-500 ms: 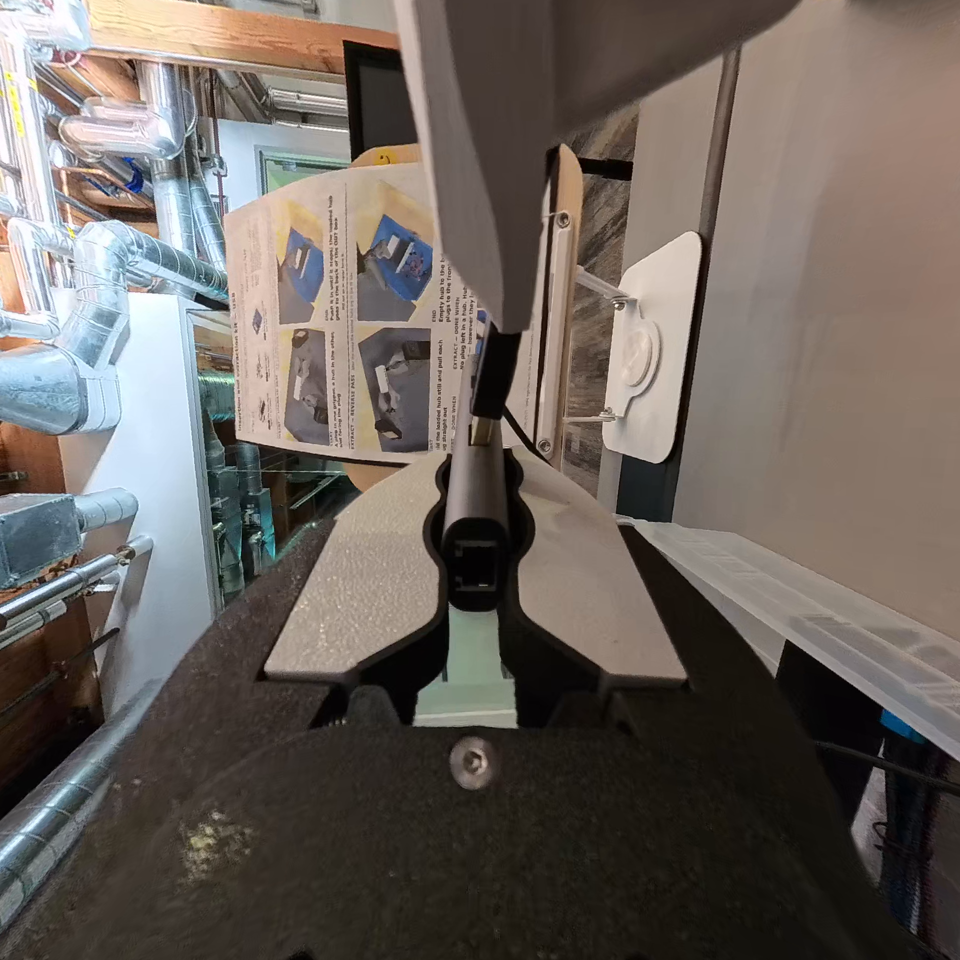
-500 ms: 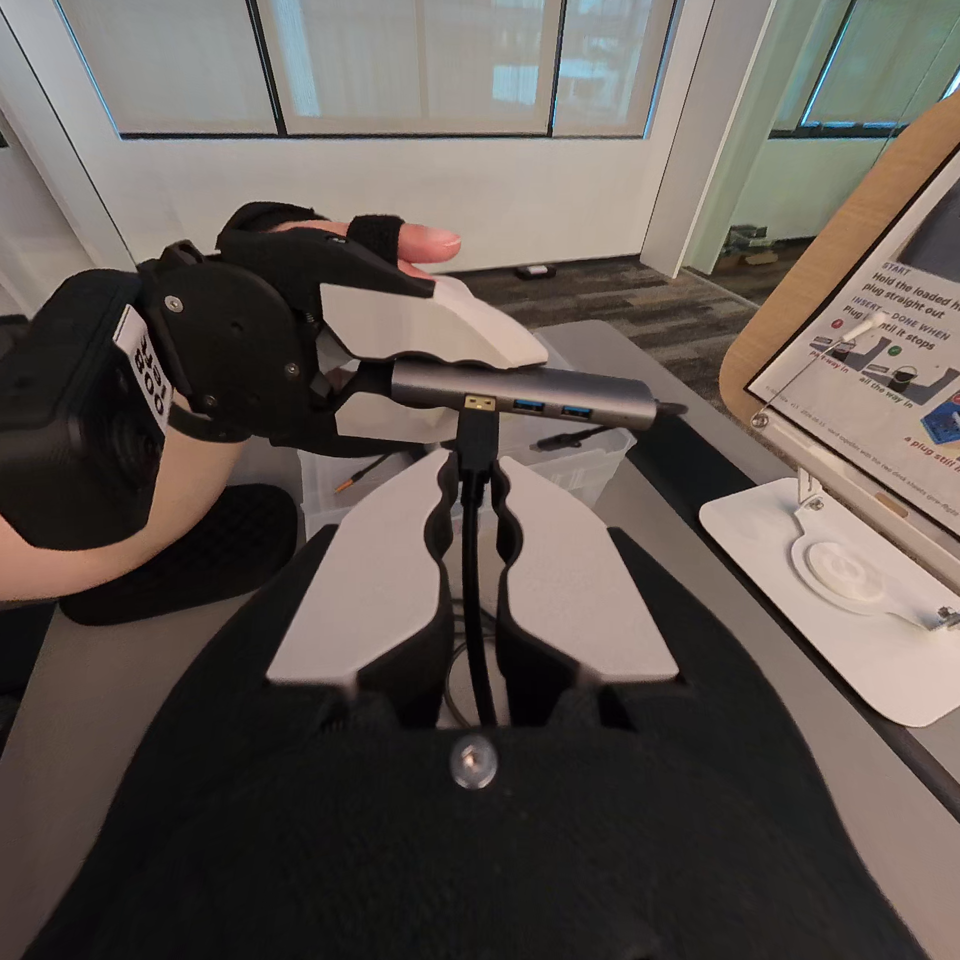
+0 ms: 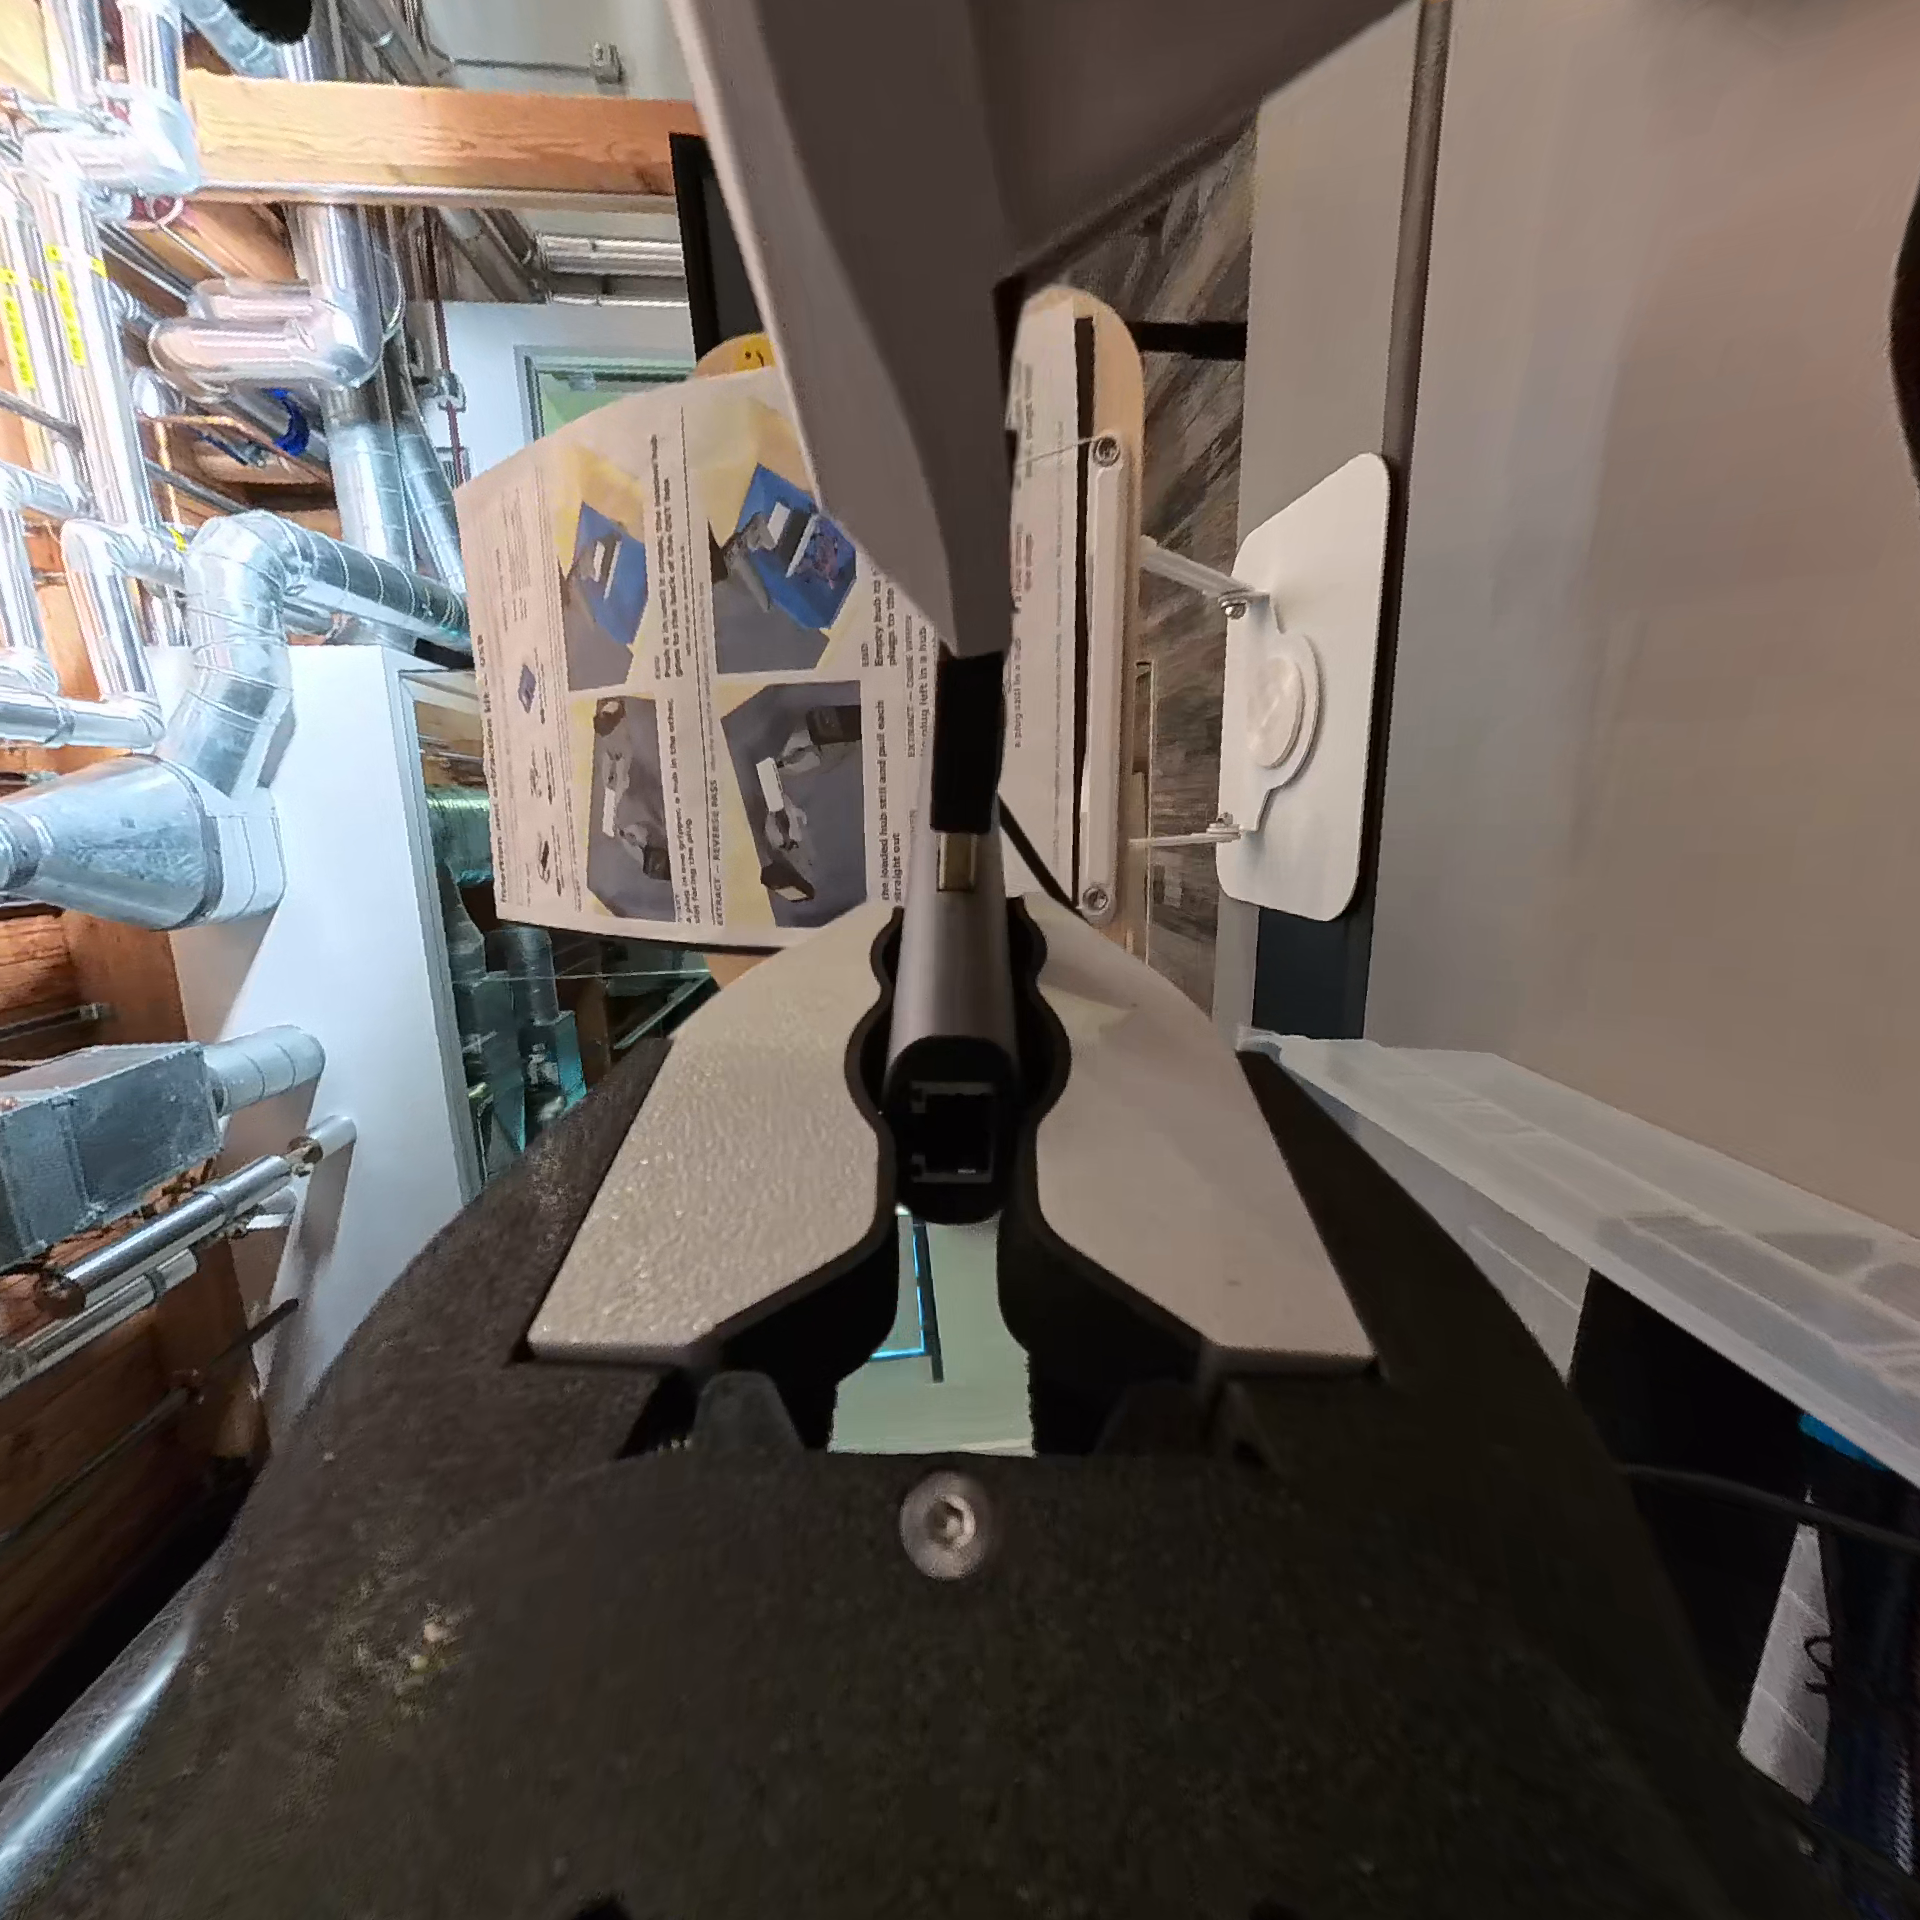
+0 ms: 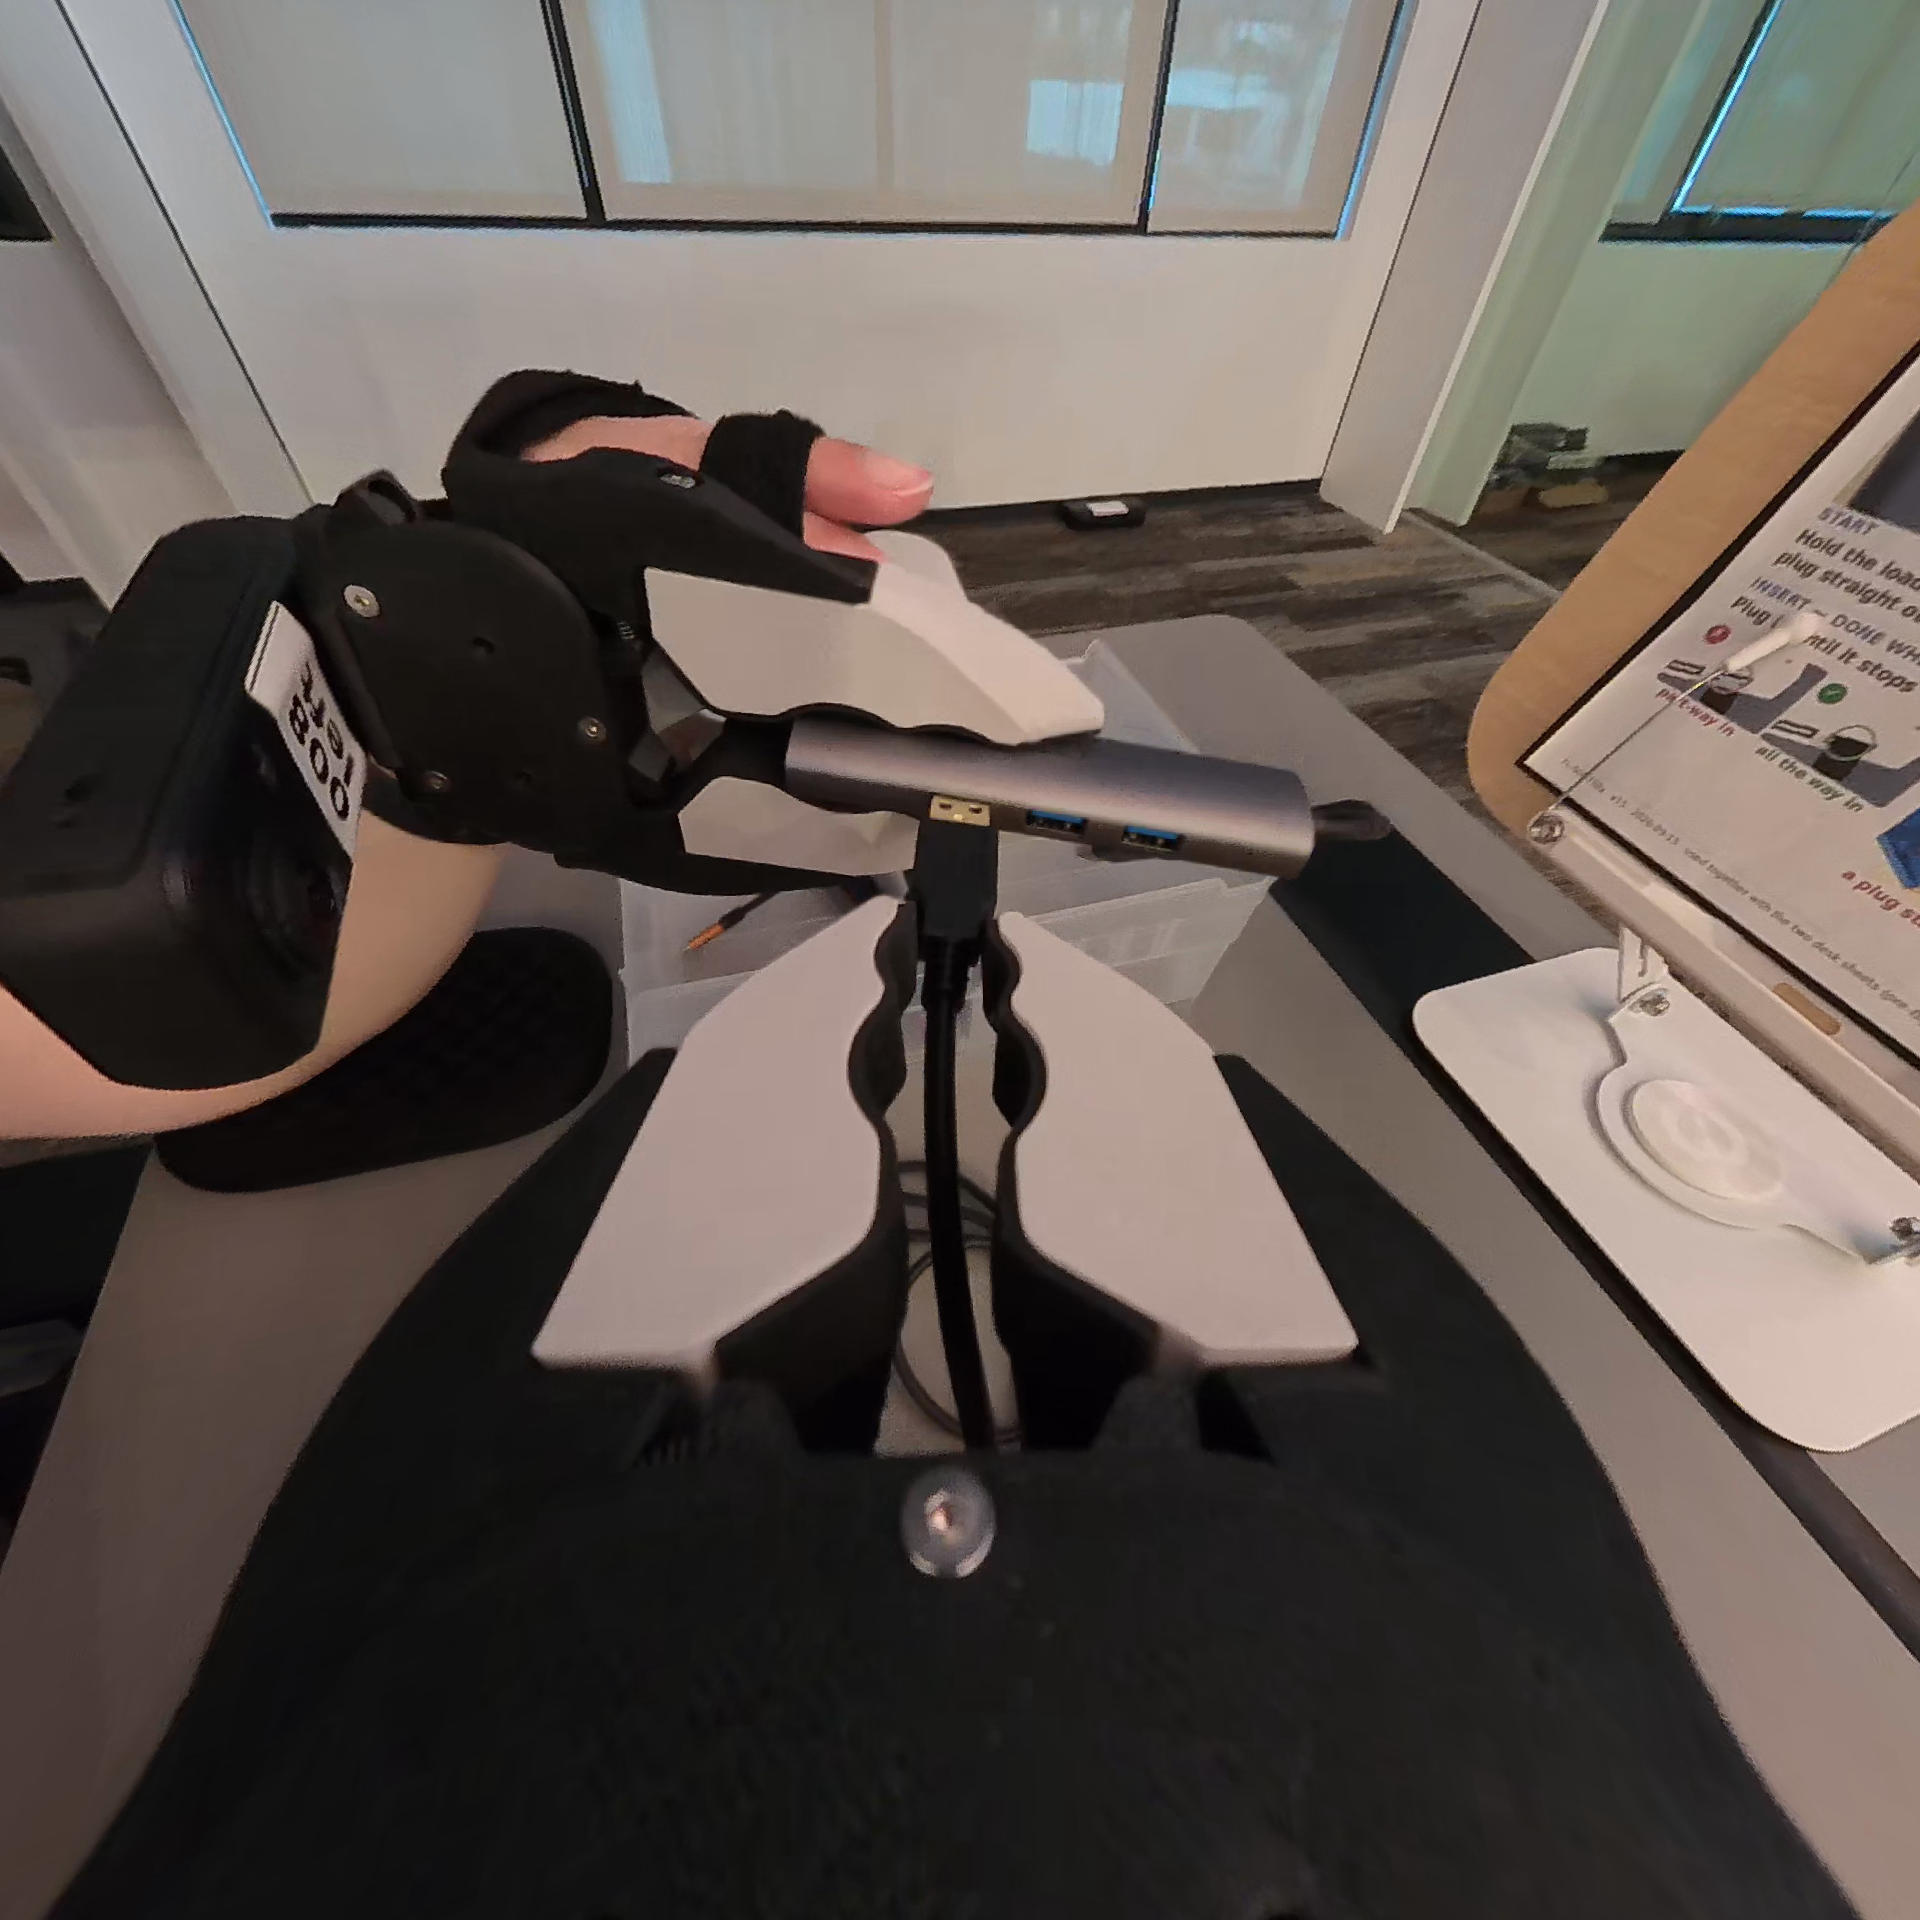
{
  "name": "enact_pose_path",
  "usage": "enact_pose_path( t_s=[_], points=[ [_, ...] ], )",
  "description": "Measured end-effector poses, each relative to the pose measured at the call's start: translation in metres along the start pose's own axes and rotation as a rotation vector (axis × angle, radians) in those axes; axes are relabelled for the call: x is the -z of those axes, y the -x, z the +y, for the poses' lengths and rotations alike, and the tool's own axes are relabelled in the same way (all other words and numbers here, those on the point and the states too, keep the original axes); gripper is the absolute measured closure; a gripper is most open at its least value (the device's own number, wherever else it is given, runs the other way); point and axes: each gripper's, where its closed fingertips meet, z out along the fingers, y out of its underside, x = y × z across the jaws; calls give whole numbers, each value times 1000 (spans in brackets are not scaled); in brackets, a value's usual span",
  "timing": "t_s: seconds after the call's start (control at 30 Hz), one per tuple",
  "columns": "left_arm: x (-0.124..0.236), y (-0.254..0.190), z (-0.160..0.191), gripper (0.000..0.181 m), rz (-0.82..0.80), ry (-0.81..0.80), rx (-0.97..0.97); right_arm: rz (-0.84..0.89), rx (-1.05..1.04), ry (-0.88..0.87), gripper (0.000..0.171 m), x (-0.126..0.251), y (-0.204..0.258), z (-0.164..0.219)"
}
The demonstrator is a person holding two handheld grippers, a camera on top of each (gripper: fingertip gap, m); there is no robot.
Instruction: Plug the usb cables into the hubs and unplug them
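A slim grey USB hub [image 4: 1132, 777] is held level above the table by my left gripper [image 4: 987, 774], which is shut on its left end. In the left wrist view the hub [image 3: 948, 1039] shows end-on between my left gripper's [image 3: 951, 925] fingers. My right gripper [image 4: 948, 914] is shut on a black USB cable plug [image 4: 951, 883]. The plug's gold metal tip [image 4: 958, 810] sits in the hub's leftmost side port with part of the gold still showing. Two blue ports [image 4: 1055, 821] beside it are free. The right gripper's finger [image 3: 883, 364] and the plug [image 3: 961, 748] come down from above in the left wrist view.
A clear plastic bin [image 4: 1143, 914] stands on the grey table [image 4: 1403, 831] under the hub. An instruction sheet on a wooden stand [image 4: 1766, 675] with a white base plate [image 4: 1662, 1195] is at the right. A black pad [image 4: 416, 1060] lies at the left. There is about 6 centimeters between the tips of the two grippers.
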Motion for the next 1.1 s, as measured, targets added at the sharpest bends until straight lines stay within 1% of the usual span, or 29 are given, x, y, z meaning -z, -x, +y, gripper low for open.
enact_pose_path(
  t_s=[0.13, 0.53, 1.1],
  points=[
    [0, -1, -3, 164, 8, -10, 6, -19, -17, 5, 159, 2, 0, 1],
    [-1, -2, -1, 164, 25, 3, 63, 39, 4, -66, 159, 1, -2, -8],
    [-2, 3, -2, 165, 15, 3, 151, 63, 27, -80, 159, 3, -2, -11]
  ],
)
